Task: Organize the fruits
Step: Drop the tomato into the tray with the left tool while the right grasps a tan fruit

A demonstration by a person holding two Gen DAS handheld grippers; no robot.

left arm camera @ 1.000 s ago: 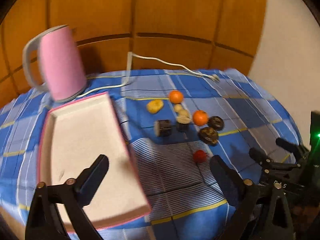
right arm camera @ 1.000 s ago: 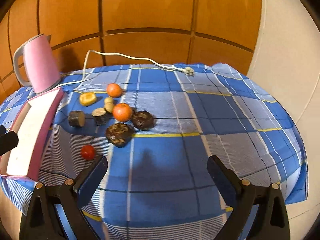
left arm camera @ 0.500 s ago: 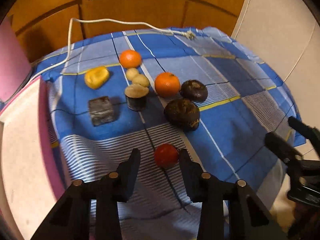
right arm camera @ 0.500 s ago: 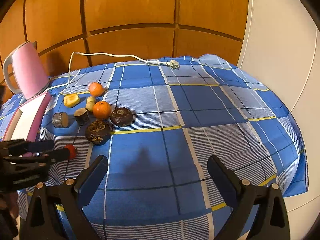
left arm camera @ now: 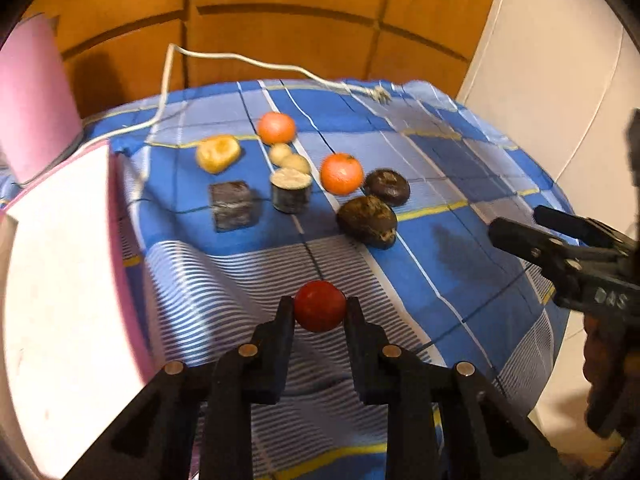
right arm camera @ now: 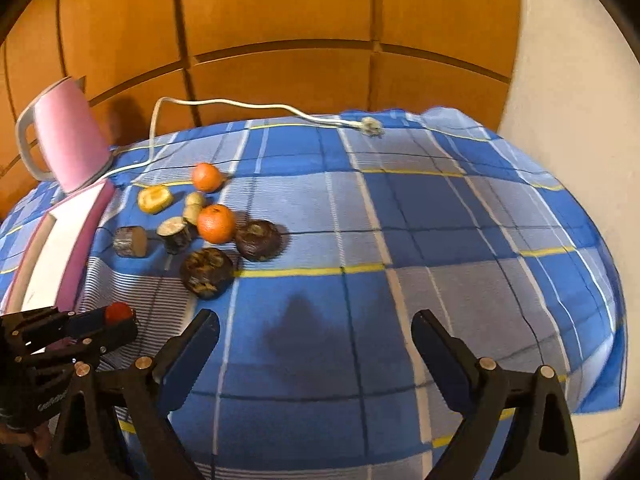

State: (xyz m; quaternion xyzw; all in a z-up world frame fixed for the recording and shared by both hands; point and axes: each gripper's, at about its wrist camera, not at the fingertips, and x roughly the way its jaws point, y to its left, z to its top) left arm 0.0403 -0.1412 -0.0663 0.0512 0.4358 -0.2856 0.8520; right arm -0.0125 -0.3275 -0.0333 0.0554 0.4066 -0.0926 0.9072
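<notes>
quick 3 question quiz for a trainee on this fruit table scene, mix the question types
1. True or false: the left tool is shut on the red fruit.
2. Multiple choice: where is the white tray relative to the pink kettle? A) on the far right of the table B) just in front of the kettle, on the left side of the table C) stacked on top of the kettle
3. Fill in: the right tool is ____ and holds nothing.

Key: 1 true; 2 B; 3 open
</notes>
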